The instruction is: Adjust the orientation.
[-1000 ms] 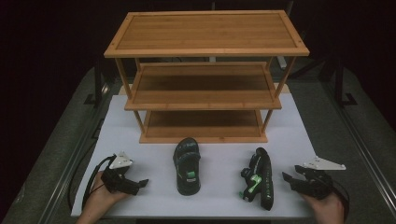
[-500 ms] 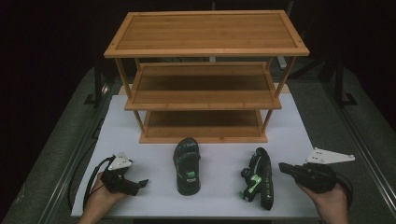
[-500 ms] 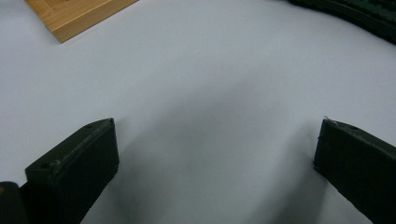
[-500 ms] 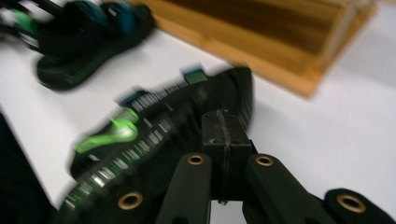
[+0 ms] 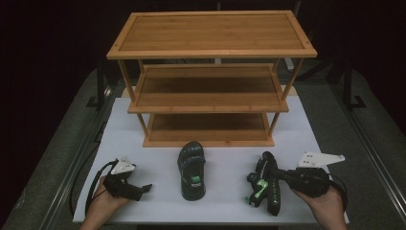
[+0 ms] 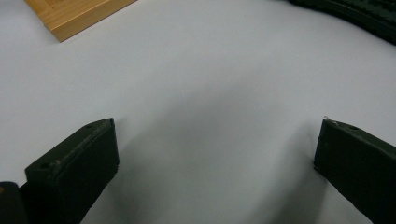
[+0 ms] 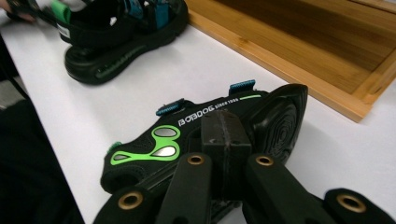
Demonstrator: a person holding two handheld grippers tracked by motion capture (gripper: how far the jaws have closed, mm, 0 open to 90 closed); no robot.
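- While the right gripper sits at the near right of the white table, its jaws are fully closed; in the right gripper view the pads meet at the edge of the side-lying sandal, apparently pinching its sole or strap, though the exact contact is hidden behind the jaws.
- Left gripper rests at near left, jaws spread wide, nothing between them, just bare table in the left gripper view.
- Task things: side-lying sandal at near right, tipped on its edge with the sole facing right; second sandal upright at near centre, well apart from it. Wooden shoe rack stands just beyond both.
- Risk: the grip looks to be on a thin edge, so the sandal could twist or slip out when lifted, since its weight hangs off to one side.
- Risk: swinging it towards the rack could knock the toe against the bottom shelf's front lip, or bump the other sandal.
- Risk: loose straps may snag on a rack post.
- Count: two sandals, one rack with three shelves, two grippers, two hands.
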